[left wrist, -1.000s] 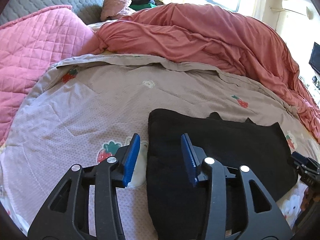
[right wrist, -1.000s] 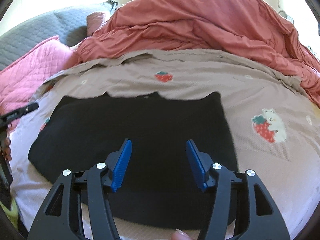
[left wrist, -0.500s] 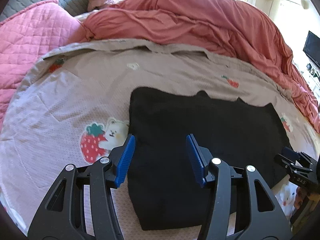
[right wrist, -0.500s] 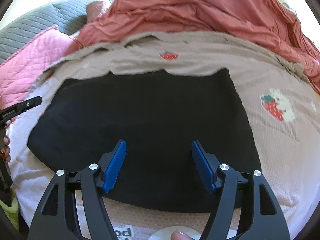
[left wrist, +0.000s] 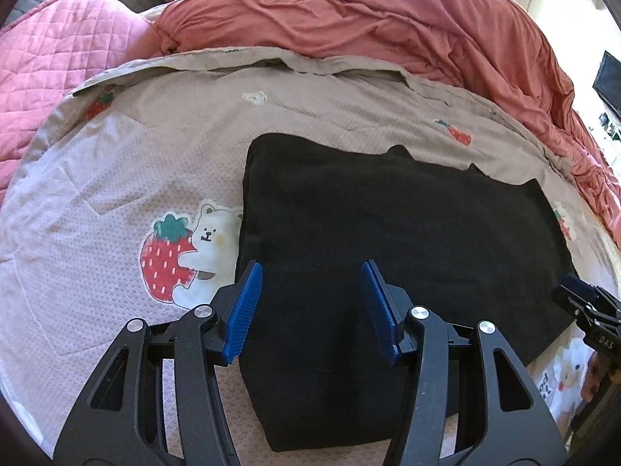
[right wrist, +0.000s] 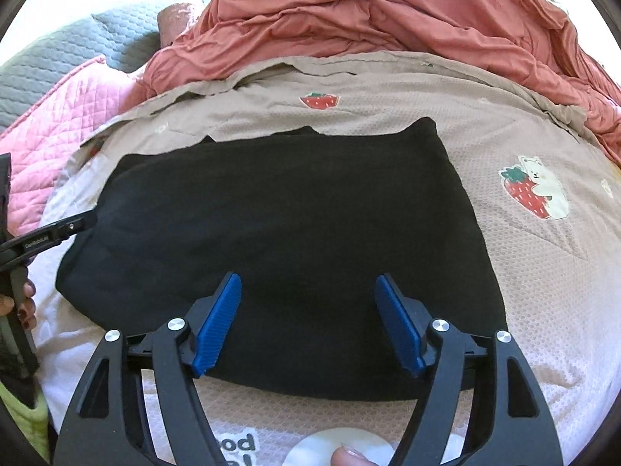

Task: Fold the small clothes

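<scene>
A black folded garment [left wrist: 388,240] lies flat on a beige strawberry-print bed cover [left wrist: 116,178]; it also shows in the right wrist view [right wrist: 279,217]. My left gripper [left wrist: 310,303] is open and empty, held just above the garment's near left part. My right gripper [right wrist: 306,318] is open and empty, held above the garment's near edge. The right gripper's tip shows at the left wrist view's right edge [left wrist: 586,303]. The left gripper's finger shows at the right wrist view's left edge [right wrist: 58,231], beside the garment's left end.
A crumpled salmon duvet [left wrist: 388,27] is piled along the far side of the bed. A pink quilted pillow [left wrist: 54,54] and a grey quilted cushion [right wrist: 77,42] lie at the far left. The bed cover [right wrist: 543,252] extends to the garment's right.
Both grippers have pulled back toward the near edge of the garment and risen slightly. The left gripper has shifted right over the garment. The jaws stayed open; the garment has not moved.
</scene>
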